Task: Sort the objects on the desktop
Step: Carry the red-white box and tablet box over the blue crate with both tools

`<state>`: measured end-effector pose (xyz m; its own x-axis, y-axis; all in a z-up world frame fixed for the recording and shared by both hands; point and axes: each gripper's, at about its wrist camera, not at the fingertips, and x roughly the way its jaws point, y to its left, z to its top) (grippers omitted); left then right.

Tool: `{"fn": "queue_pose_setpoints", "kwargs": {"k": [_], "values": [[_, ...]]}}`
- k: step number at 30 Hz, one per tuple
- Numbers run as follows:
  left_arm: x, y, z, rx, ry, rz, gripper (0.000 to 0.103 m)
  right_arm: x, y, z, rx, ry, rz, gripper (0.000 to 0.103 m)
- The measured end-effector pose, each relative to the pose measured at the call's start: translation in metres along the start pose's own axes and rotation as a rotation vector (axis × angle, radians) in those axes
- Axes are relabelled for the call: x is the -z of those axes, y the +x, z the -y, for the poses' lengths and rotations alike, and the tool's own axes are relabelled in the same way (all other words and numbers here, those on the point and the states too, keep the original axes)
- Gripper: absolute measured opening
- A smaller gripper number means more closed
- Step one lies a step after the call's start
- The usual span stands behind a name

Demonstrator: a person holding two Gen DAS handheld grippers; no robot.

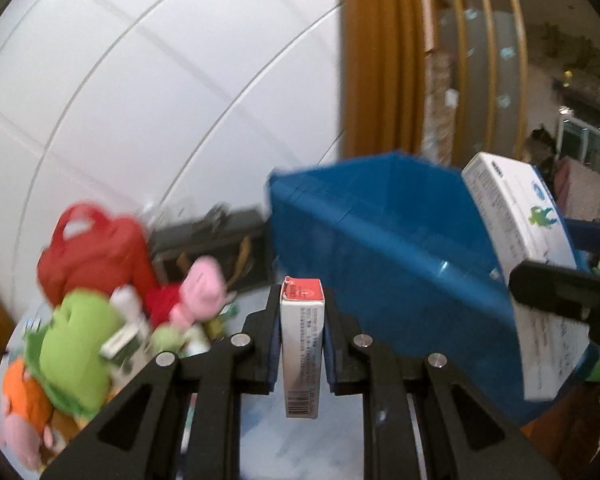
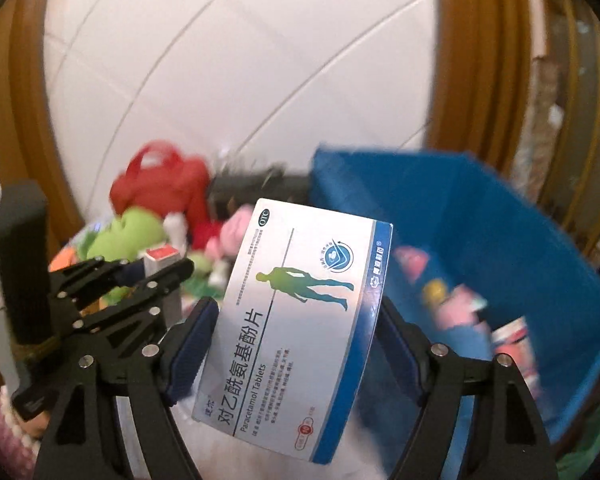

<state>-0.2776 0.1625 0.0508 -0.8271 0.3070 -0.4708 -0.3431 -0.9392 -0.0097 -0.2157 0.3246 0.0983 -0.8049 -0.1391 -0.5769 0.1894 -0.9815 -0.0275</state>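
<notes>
Boxes are gripped in both tools — the small box (image 1: 302, 344) clamped in the left tool (image 1: 302, 336), the tablet box (image 2: 296, 320) spanning the right tool (image 2: 296, 332) — and should be carried level over the bin (image 2: 500, 220) before release.

The left gripper (image 1: 302, 344) sits at the bottom centre of its frame, jaws clamped tight on a narrow red-topped box (image 1: 301, 344). The right gripper (image 2: 296, 340), bottom centre of its frame, grips a wide white tablet box (image 2: 296, 320) between its blue pads (image 2: 190, 346).
</notes>
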Motion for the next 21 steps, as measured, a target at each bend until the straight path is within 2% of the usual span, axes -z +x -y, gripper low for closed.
{"fn": "queue_pose_setpoints", "kwargs": {"k": [2, 3, 4, 6, 9, 10, 12, 16, 17, 19, 21], "values": [[-0.021, -0.001, 0.026, 0.031, 0.012, 0.030, 0.017, -0.012, -0.020, 0.033, 0.049, 0.016, 0.048, 0.079], [-0.031, 0.000, 0.041, 0.045, 0.022, 0.039, 0.017, -0.012, -0.020, 0.033, 0.049, 0.016, 0.048, 0.079], [-0.038, 0.002, 0.053, 0.053, 0.030, 0.042, 0.017, -0.020, -0.030, 0.068, 0.092, 0.033, 0.071, 0.079], [-0.051, 0.008, 0.082, 0.073, 0.048, 0.045, 0.017, -0.021, -0.032, 0.082, 0.106, 0.040, 0.073, 0.079], [-0.067, 0.021, 0.127, 0.100, 0.090, 0.030, 0.017, -0.019, -0.029, 0.130, 0.154, 0.047, 0.053, 0.079], [-0.070, 0.027, 0.142, 0.108, 0.106, 0.020, 0.017, -0.014, -0.019, 0.163, 0.178, 0.044, 0.018, 0.079], [-0.075, 0.038, 0.170, 0.112, 0.138, -0.006, 0.017, -0.011, -0.013, 0.173, 0.181, 0.043, 0.002, 0.079], [-0.076, 0.063, 0.217, 0.121, 0.178, -0.086, 0.017, 0.009, 0.013, 0.235, 0.173, 0.028, -0.082, 0.079], [-0.075, 0.069, 0.227, 0.116, 0.184, -0.109, 0.017, 0.009, 0.013, 0.235, 0.173, 0.028, -0.082, 0.079], [-0.071, 0.081, 0.241, 0.106, 0.197, -0.146, 0.017, 0.024, 0.031, 0.265, 0.166, 0.005, -0.135, 0.079], [-0.067, 0.090, 0.249, 0.101, 0.207, -0.184, 0.017, 0.028, 0.035, 0.271, 0.163, 0.001, -0.147, 0.079]]}}
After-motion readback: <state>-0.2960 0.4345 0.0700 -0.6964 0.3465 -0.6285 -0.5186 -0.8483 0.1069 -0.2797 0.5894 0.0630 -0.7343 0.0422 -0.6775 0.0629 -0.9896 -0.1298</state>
